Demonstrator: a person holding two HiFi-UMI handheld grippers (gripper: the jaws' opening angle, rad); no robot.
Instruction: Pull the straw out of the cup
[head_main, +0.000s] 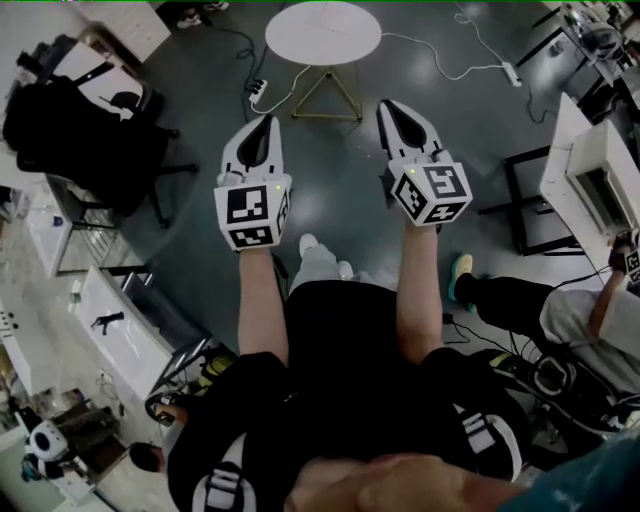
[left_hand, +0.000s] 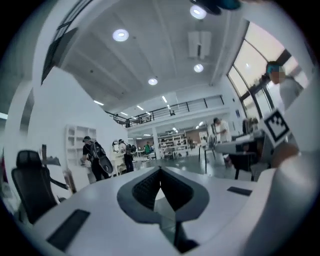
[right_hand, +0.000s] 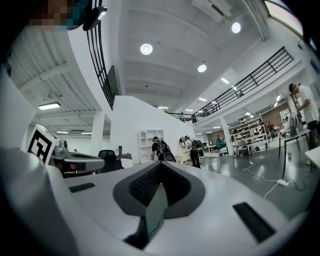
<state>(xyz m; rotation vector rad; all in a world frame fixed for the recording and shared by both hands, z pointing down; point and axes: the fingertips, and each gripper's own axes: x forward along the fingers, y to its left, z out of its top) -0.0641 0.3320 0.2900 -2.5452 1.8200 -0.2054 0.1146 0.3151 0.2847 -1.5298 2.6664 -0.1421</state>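
The biggest thing is the dark grey floor. Next is the person in black clothes, who stands on the near side of a round white table. A black chair with a black bag on it sits well off to the left of that table. The table itself has thin gold legs, and nothing shows on its top. The left claw is held out toward the table's left edge, and the right claw toward its right edge. Both point flat across the floor and touch nothing. Each claw is clenched tight, with its tips pressed together and nothing caught between them. A small white power strip lies on its cord just left of the table. The cup and the straw are not in any view, so I cannot say where they are. I think a straw will be very light, thin, a bit slippery and easy to squash. It is best to pinch it softly near the top, above the cup's rim, and pull it straight up. The cup is likely light too, and it may tip or lift. So the other claw could hold the cup by its side.
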